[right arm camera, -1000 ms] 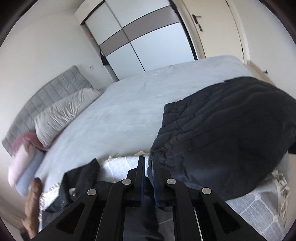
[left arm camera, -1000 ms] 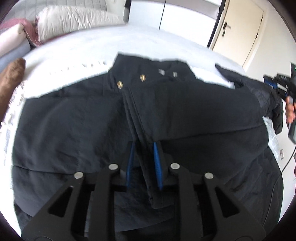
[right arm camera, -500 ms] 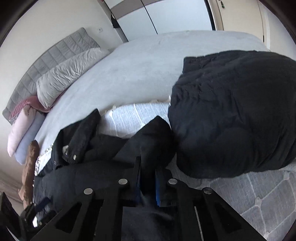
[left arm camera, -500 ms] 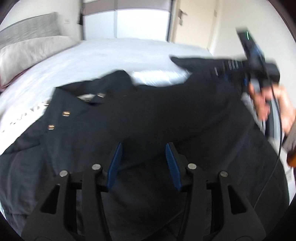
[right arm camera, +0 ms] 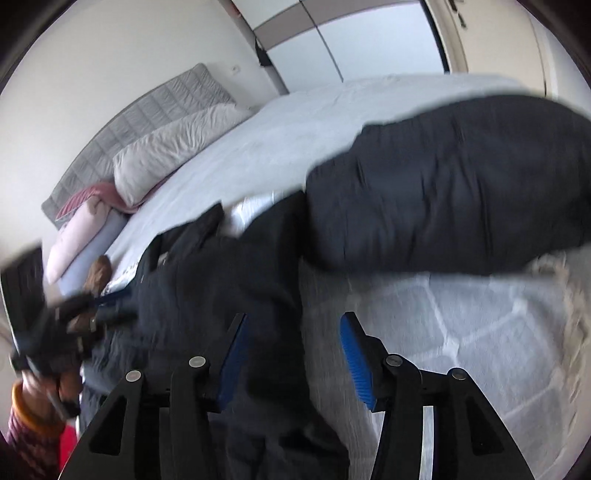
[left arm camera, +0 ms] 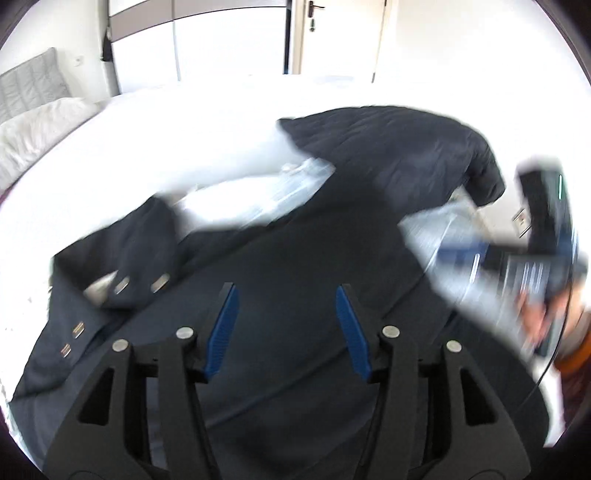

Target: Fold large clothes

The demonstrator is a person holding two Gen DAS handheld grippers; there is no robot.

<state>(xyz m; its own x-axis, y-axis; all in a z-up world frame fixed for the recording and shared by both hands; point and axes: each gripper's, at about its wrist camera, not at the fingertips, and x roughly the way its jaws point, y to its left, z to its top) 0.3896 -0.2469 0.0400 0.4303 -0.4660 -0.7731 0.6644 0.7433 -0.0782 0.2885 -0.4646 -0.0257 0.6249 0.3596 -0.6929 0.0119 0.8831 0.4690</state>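
A black jacket point(left arm camera: 288, 266) with metal snaps lies spread on the bed; it also shows in the right wrist view point(right arm camera: 221, 280). My left gripper point(left arm camera: 286, 325) is open and empty just above the jacket's middle. My right gripper point(right arm camera: 291, 350) is open and empty over the jacket's right edge, where it meets the white blanket point(right arm camera: 461, 332). The right gripper also shows blurred at the right of the left wrist view point(left arm camera: 546, 251). The left gripper shows blurred at the left of the right wrist view point(right arm camera: 55, 325).
A second dark quilted garment point(right arm camera: 443, 192) is heaped on the bed beyond the jacket, also in the left wrist view point(left arm camera: 399, 155). Pillows point(right arm camera: 173, 155) and a grey headboard point(right arm camera: 147, 114) lie far left. A wardrobe point(left arm camera: 221, 40) and a door point(left arm camera: 340, 33) stand behind the bed.
Both grippers have opened and let go of the jacket fabric. The left gripper has swung right and the right gripper has dropped lower. The jacket part the right gripper held now lies down.
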